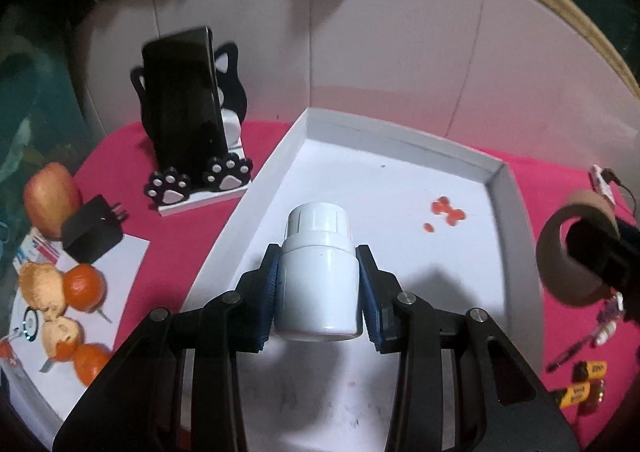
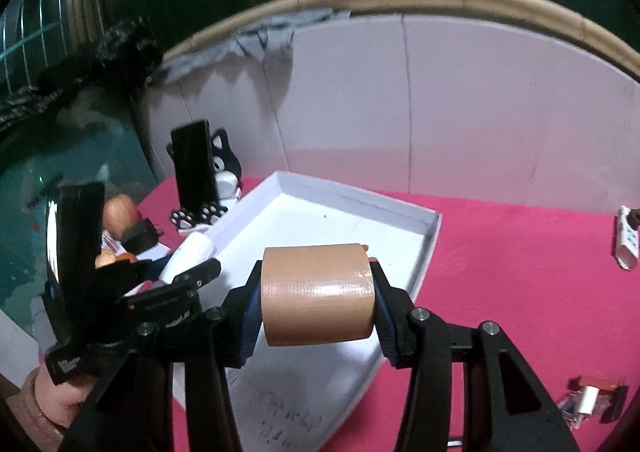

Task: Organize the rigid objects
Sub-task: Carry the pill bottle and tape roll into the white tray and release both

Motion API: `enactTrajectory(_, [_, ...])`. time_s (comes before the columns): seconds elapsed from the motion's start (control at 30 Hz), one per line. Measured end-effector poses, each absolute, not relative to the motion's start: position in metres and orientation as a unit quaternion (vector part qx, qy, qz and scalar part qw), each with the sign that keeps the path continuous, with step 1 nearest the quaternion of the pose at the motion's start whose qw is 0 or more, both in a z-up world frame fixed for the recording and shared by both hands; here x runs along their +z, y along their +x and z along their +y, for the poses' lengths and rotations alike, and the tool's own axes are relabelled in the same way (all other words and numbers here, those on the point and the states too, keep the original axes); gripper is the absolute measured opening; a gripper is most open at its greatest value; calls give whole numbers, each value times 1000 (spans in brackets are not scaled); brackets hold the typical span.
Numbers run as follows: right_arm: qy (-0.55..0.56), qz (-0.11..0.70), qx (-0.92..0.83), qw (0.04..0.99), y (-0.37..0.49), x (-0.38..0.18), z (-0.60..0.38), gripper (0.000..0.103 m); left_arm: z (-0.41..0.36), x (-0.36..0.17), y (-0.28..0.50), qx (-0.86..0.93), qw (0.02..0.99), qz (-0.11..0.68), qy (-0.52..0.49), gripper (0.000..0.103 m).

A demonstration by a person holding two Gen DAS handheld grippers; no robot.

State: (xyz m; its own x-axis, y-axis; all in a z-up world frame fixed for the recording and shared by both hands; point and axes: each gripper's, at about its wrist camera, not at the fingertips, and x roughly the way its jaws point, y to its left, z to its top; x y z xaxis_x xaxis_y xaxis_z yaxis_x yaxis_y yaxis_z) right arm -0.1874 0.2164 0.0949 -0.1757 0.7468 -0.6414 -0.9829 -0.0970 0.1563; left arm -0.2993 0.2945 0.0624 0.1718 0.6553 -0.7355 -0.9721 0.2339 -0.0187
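Note:
My left gripper point(image 1: 318, 288) is shut on a white plastic bottle point(image 1: 318, 272) with a ribbed cap, held over the white shallow tray point(image 1: 400, 139) on the pink cloth. My right gripper point(image 2: 318, 292) is shut on a roll of tan tape point(image 2: 318, 292), held over the tray's right part point(image 2: 432, 228). The tape roll and right gripper also show at the right edge of the left wrist view point(image 1: 576, 248). The left gripper with the bottle shows at the left of the right wrist view point(image 2: 188, 256).
A phone on a cat-shaped stand point(image 1: 188, 111) sits left of the tray. Further left are an apple point(image 1: 50, 199), a black charger point(image 1: 94, 232) and oranges point(image 1: 84, 286) on paper. Small red bits point(image 1: 448, 209) lie in the tray. Small items point(image 1: 584, 384) lie at right.

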Motion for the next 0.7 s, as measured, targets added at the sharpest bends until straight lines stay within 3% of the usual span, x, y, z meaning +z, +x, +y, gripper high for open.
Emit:
enactTrajectory(0.33, [-243, 296, 694, 610, -199, 58, 246, 48, 319, 33, -289, 556, 703, 346, -277, 36])
enactTrajectory(0.7, [-250, 293, 684, 620, -201, 50, 254, 49, 321, 42, -280, 551, 713, 341, -266, 37])
